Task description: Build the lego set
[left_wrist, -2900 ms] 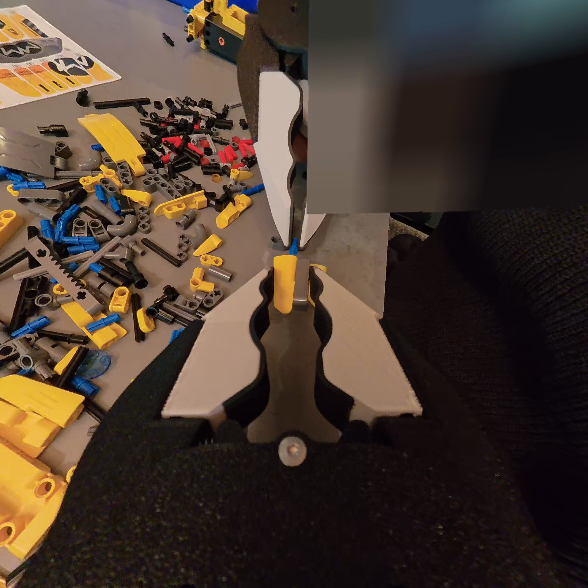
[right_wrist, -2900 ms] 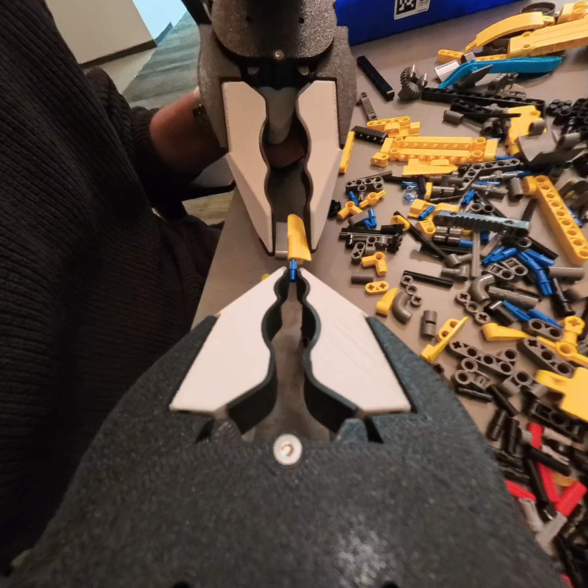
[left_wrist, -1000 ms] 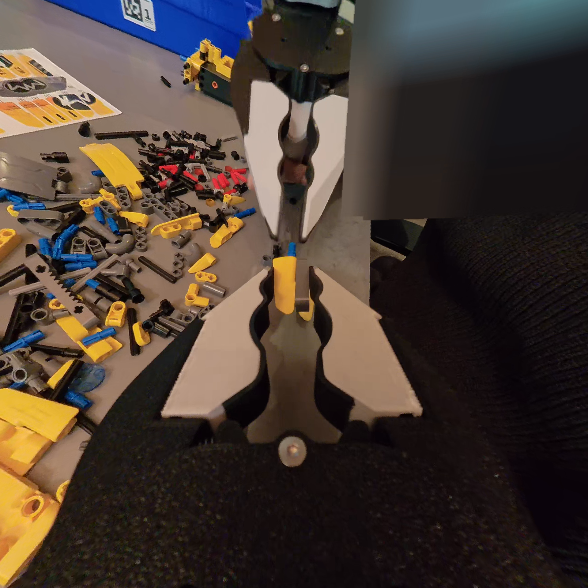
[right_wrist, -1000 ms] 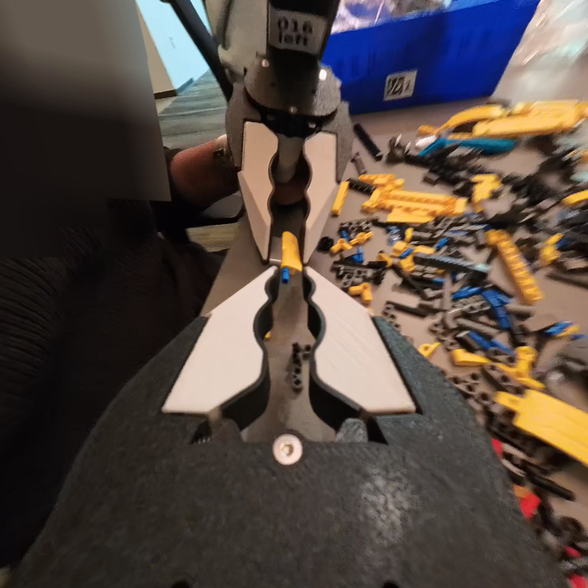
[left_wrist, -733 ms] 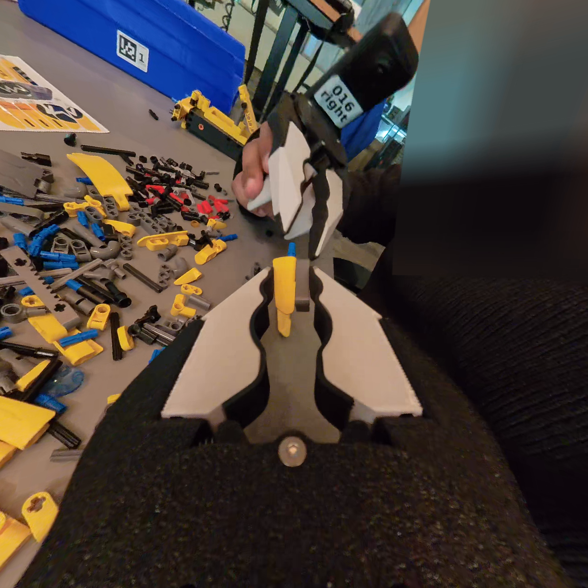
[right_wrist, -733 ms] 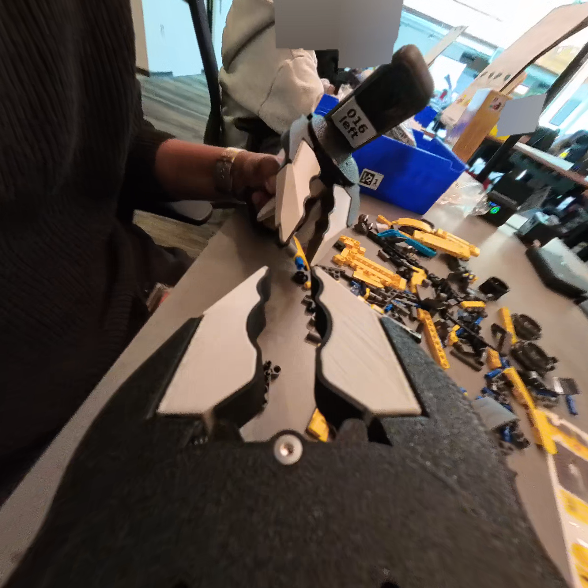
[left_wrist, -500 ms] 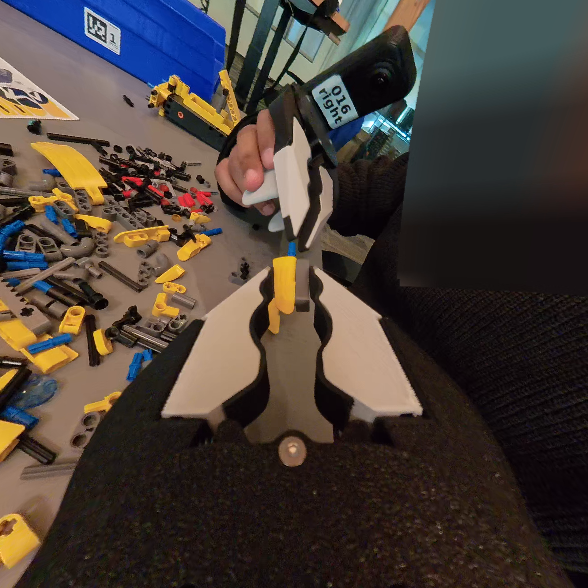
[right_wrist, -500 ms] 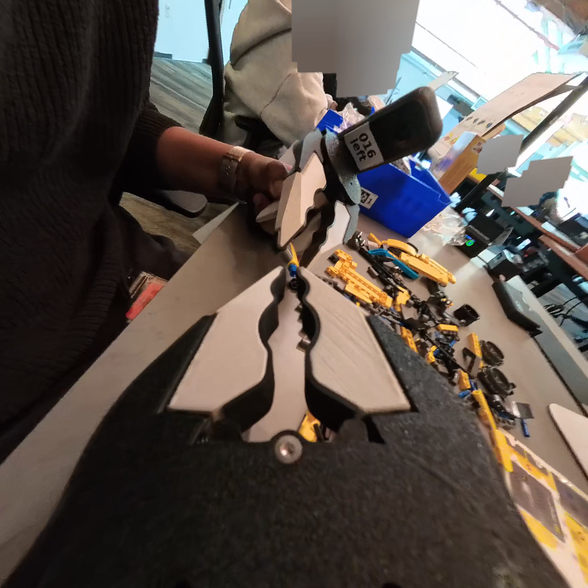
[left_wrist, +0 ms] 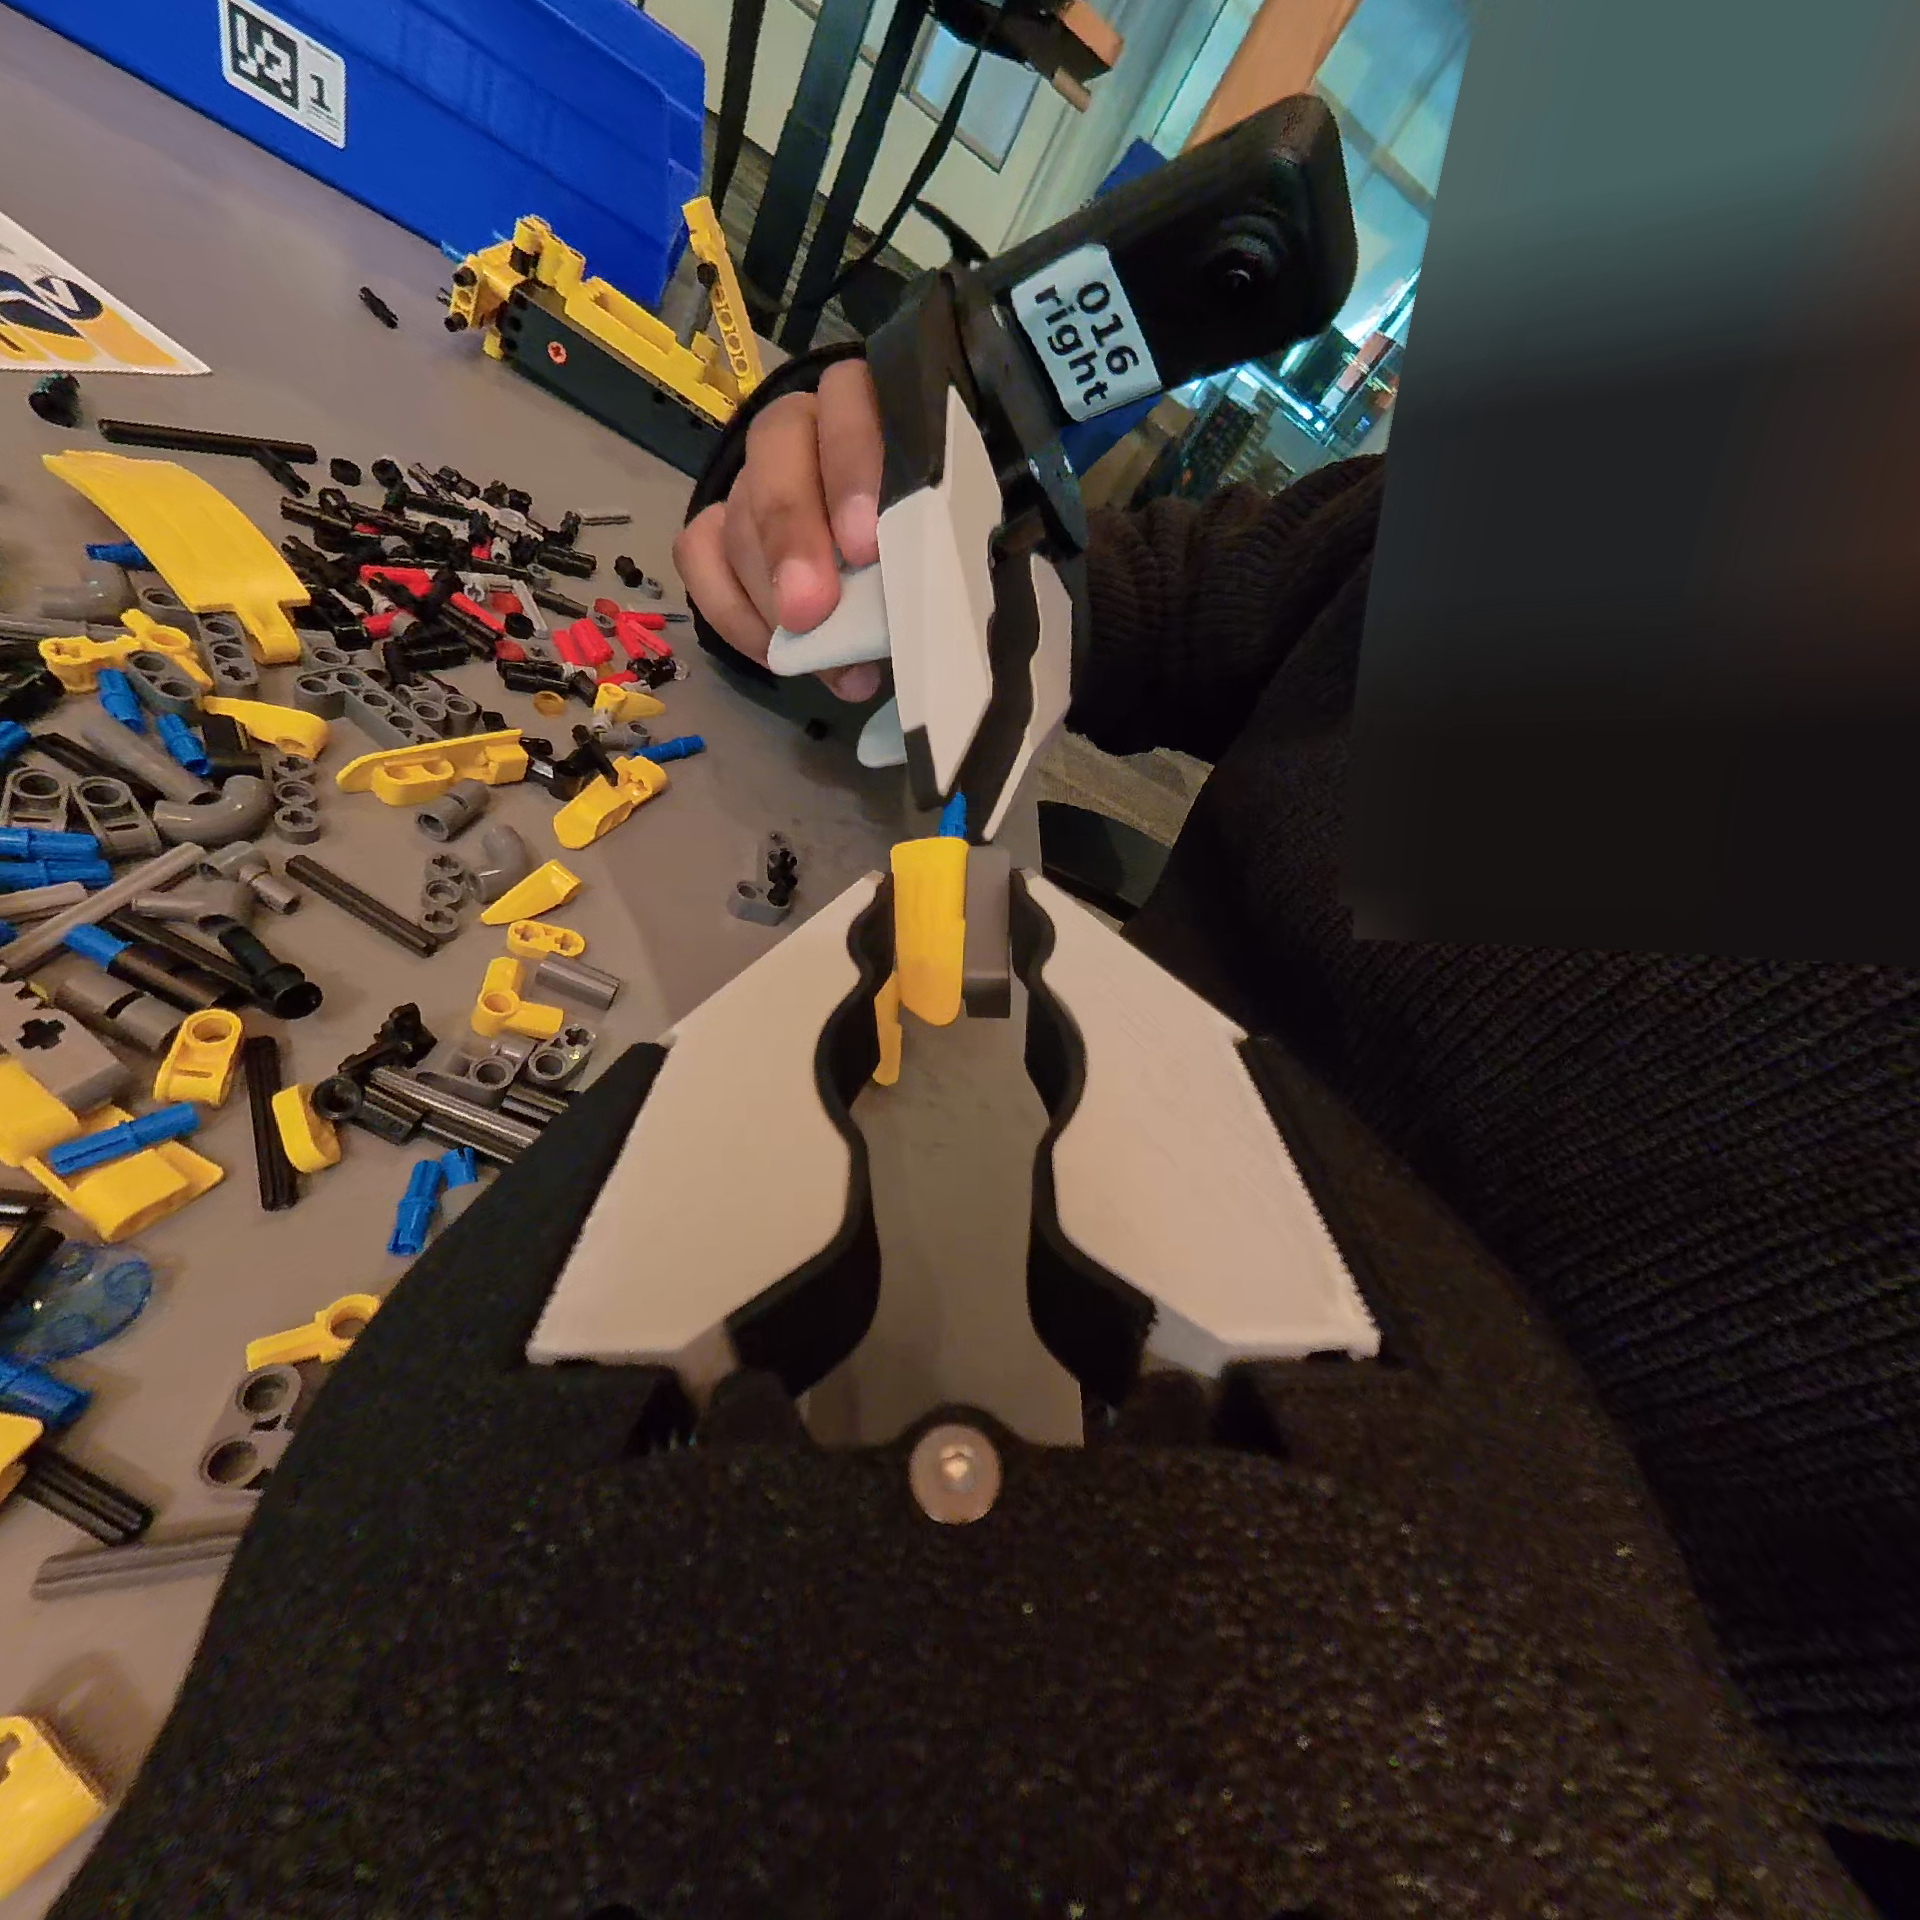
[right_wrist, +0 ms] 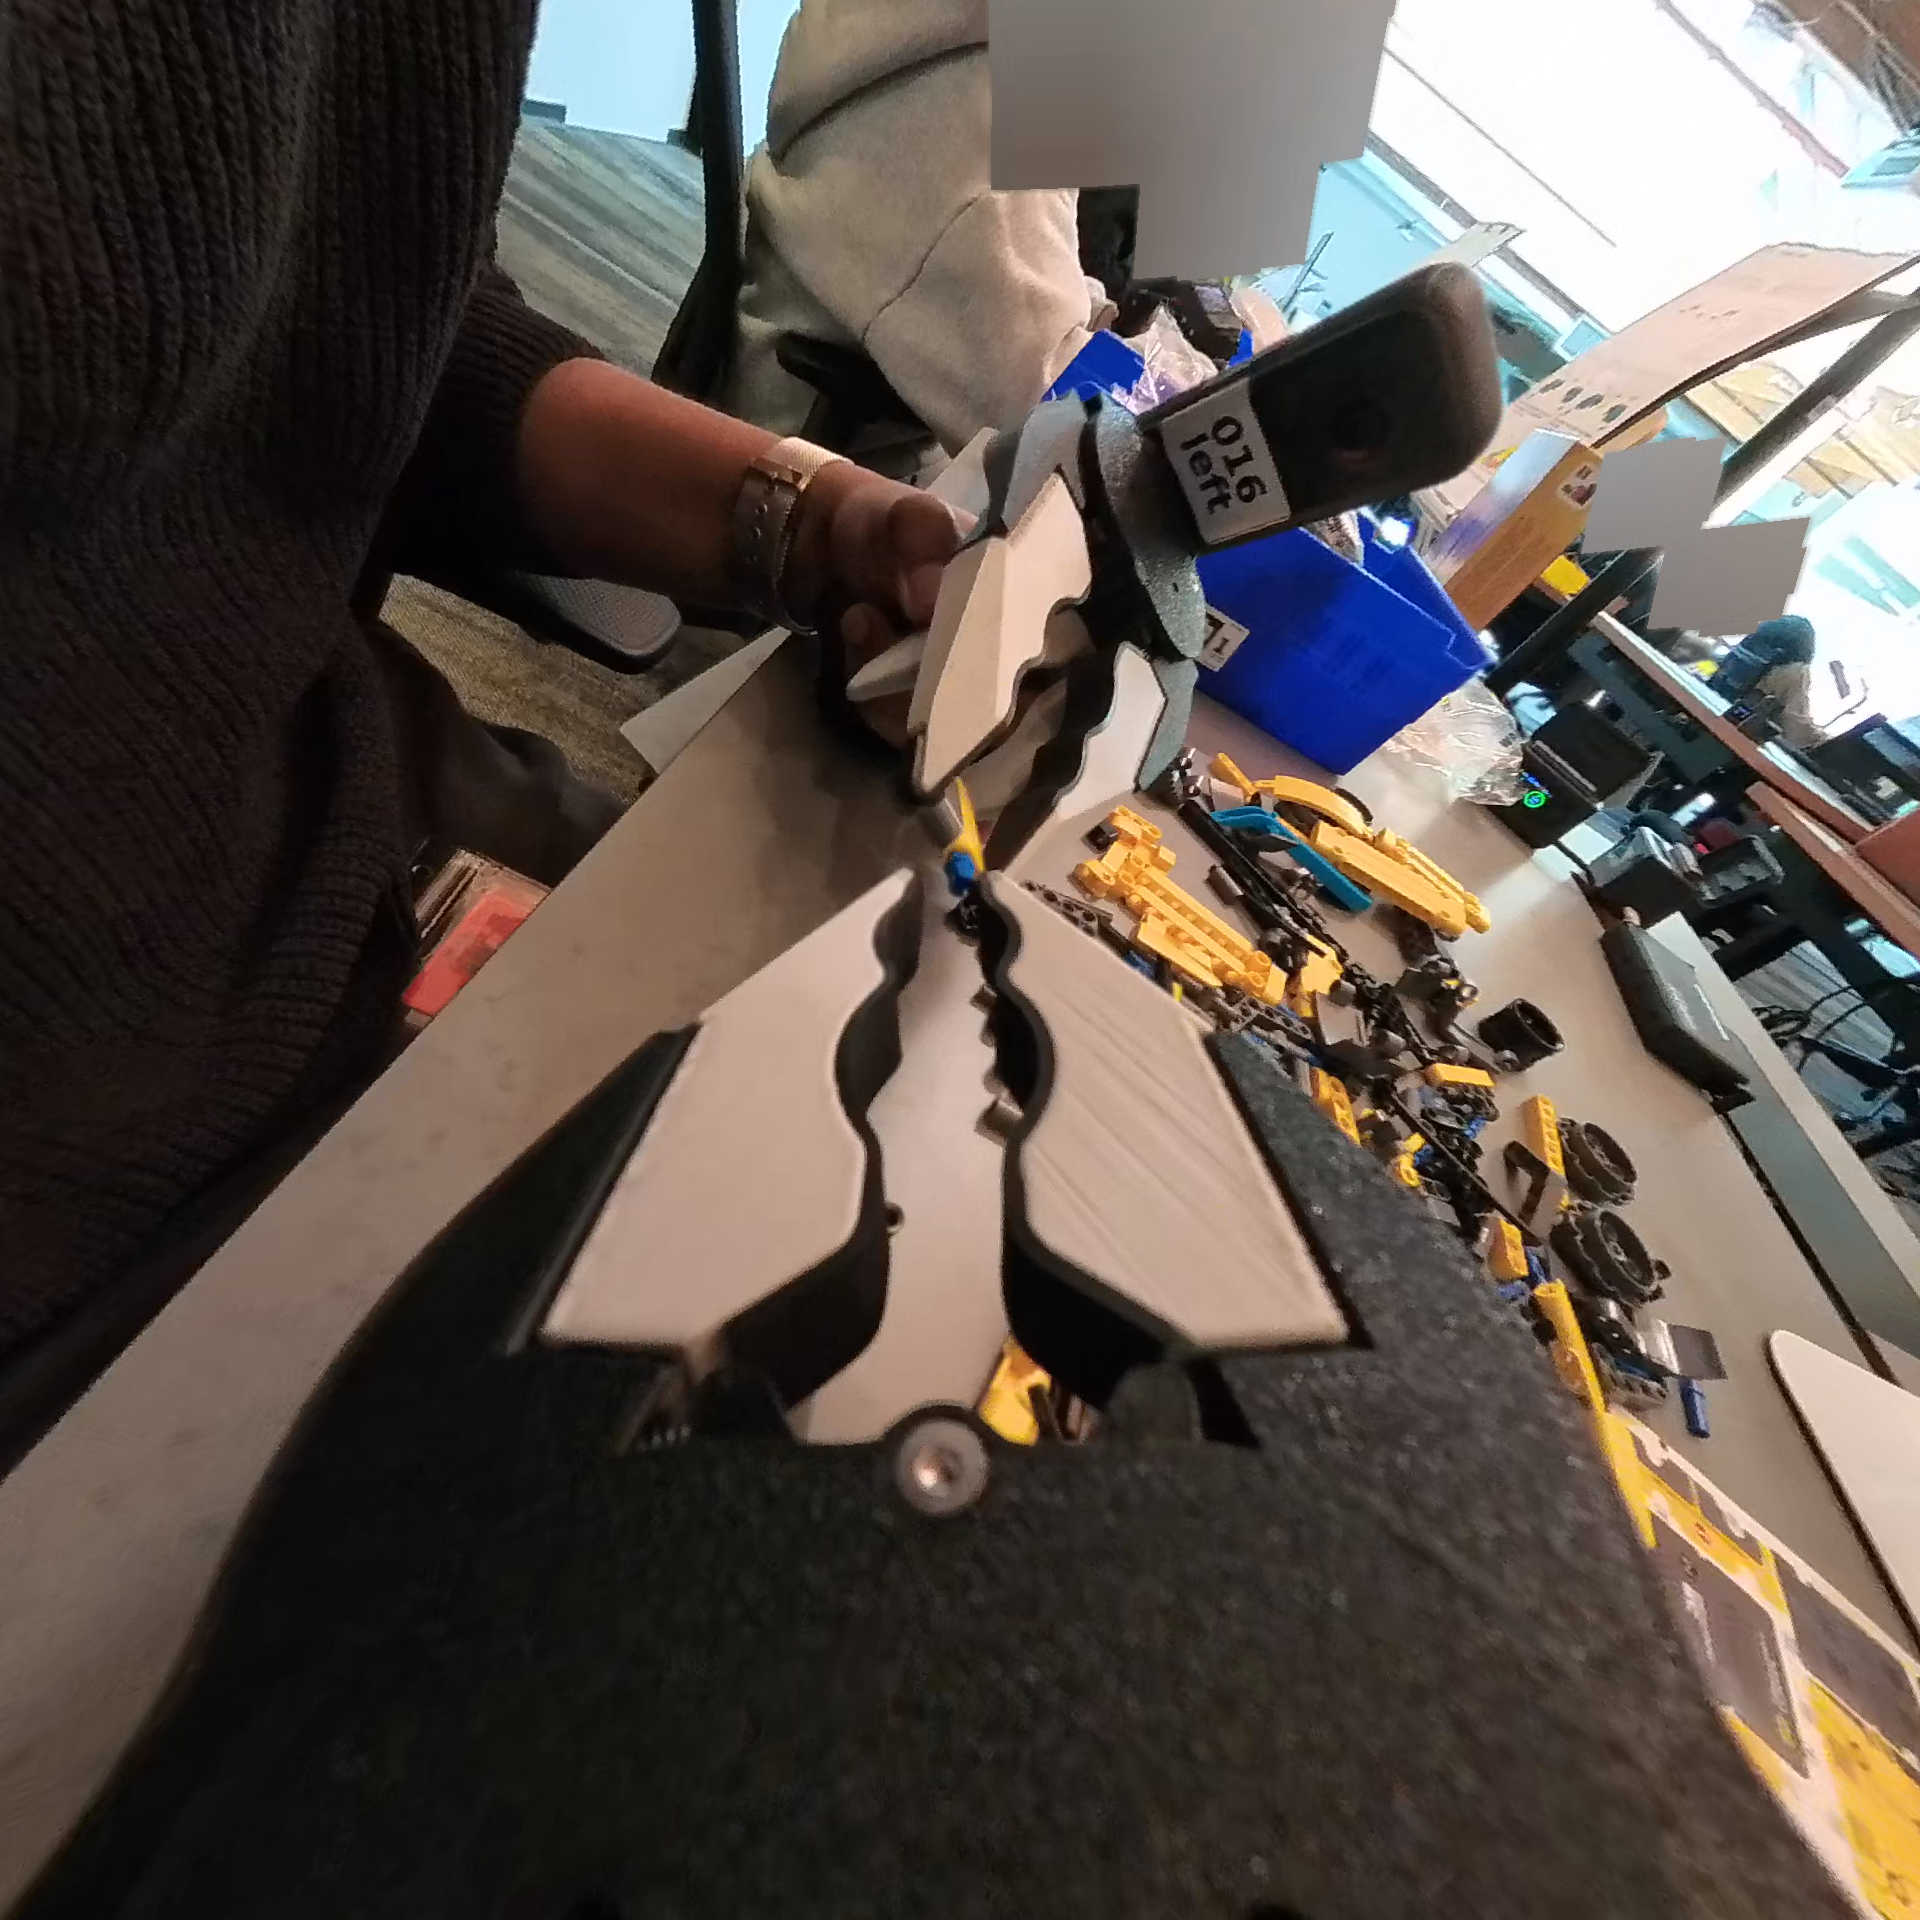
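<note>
Yellow-and-grey brick assembly (left_wrist: 940, 930): a yellow curved piece beside a grey block, clamped upright between the tips of the left gripper (left_wrist: 948, 883), jaws closed to the width of the piece. Held above the near edge of the grey table (left_wrist: 665, 831), in front of the person's dark knitted sweater (left_wrist: 1558, 1195).

Blue pin (left_wrist: 952, 816): stands out of the top of the assembly. In the right wrist view it sits at (right_wrist: 961, 868), at the tips of the right gripper (right_wrist: 954, 883), whose jaws are narrowed to a slim gap around it; contact with the pin looks likely but the pictures do not settle whether it is pinched.

Surroundings: loose bricks (left_wrist: 312, 790) in yellow, grey, black, blue and red scattered over the table; a partly built yellow-and-black model (left_wrist: 603, 332) farther back; blue bin (left_wrist: 436, 114) behind it; printed sheet (left_wrist: 62, 312) at the far left.

Change against the earliest frames: both grippers then met nose to nose above the table, the right one seen end-on. Now both are tilted, each showing the other from the side with its camera housing and the holding hand (left_wrist: 790, 561) in view. The grip on the assembly is unchanged.
</note>
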`<state>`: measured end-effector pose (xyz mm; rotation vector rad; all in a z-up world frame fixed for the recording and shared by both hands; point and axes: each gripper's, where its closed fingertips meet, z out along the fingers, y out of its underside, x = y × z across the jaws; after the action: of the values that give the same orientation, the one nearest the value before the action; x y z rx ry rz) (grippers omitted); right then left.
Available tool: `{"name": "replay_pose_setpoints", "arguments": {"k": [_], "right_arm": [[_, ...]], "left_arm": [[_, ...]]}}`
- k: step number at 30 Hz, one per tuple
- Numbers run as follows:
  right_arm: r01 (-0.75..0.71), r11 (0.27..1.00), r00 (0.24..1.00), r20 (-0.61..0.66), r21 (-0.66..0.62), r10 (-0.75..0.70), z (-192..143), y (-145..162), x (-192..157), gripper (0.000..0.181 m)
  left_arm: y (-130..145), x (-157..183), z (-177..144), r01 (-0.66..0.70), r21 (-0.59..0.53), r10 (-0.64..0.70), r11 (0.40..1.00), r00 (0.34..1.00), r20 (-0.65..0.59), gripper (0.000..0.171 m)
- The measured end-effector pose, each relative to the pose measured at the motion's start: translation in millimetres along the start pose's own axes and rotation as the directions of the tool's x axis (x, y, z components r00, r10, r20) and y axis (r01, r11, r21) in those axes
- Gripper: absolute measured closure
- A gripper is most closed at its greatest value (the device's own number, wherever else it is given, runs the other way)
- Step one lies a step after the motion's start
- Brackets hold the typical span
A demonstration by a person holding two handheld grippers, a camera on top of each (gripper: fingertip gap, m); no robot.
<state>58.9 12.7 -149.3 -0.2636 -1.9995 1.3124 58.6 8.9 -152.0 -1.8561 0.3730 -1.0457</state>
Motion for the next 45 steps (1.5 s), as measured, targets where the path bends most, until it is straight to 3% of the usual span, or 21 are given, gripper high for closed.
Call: {"name": "replay_pose_setpoints", "arguments": {"k": [25, 45], "right_arm": [[-0.035, 0.996, 0.999, -0.001, -0.087, 0.035, 4, 10, -1, 0.178], [0.064, 0.975, 0.997, -0.019, -0.212, -0.069, 11, 21, -4, 0.178]], "left_arm": [[6, -7, 4, 0.018, -0.037, -0.016, 0.999, 0.999, 0.046, 0.152], [11, -12, 8, 0.021, -0.077, -0.014, 0.997, 0.995, 0.095, 0.152]]}}
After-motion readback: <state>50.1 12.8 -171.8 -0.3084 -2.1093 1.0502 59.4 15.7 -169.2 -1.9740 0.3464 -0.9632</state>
